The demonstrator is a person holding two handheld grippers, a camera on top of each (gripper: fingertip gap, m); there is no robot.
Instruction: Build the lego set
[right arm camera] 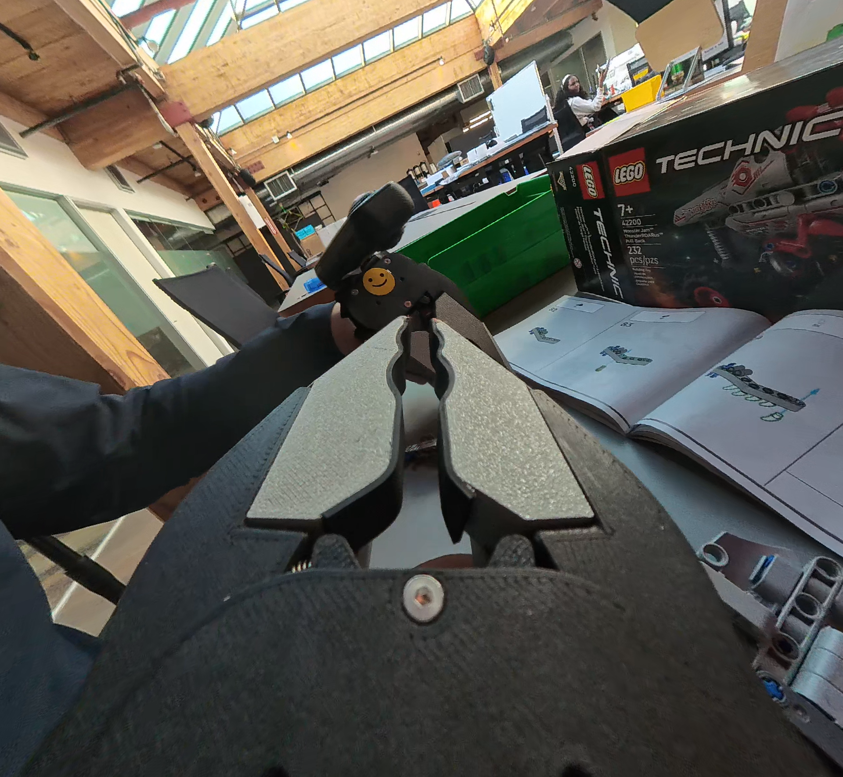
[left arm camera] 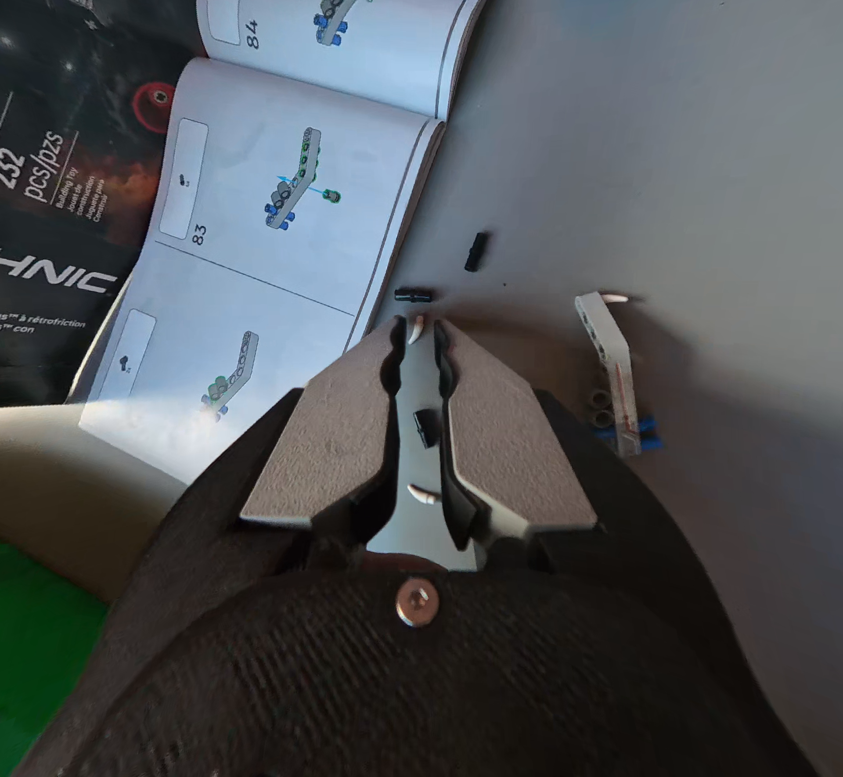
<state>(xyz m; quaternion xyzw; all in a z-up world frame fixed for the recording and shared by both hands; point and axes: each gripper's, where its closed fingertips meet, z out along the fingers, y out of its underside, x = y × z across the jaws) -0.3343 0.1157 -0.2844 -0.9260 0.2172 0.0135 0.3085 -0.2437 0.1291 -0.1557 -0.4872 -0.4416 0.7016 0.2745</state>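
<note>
My left gripper [left arm camera: 418, 327] hovers low over the grey table [left arm camera: 638, 162], jaws narrowly apart. A small white tooth piece [left arm camera: 416, 329] lies between its tips; I cannot tell if it is gripped. Under the fingers lie a black pin [left arm camera: 424, 426] and another white tooth [left arm camera: 424, 493]. Two more black pins [left arm camera: 413, 294] [left arm camera: 475, 251] lie just ahead. A white bent beam [left arm camera: 606, 367] with blue pins, grey connectors and one tooth lies to the right. My right gripper [right arm camera: 419, 327] is raised, narrowly open and empty, pointing at the left gripper's black body [right arm camera: 387, 299].
The open instruction booklet [left arm camera: 283, 189] [right arm camera: 638, 367] lies left of the parts, with the black set box [left arm camera: 59, 139] [right arm camera: 707, 217] behind it. A green bin [right arm camera: 492, 244] stands beyond. A grey partial build [right arm camera: 798, 618] sits at the right view's lower right. A dark sleeve [right arm camera: 159, 426] crosses the left. The grippers' ends are close to 15 cm from one another. Measured from the fingertips, the black pin [left arm camera: 424, 426] is 5 cm or so from the left gripper and 20 cm from the right.
</note>
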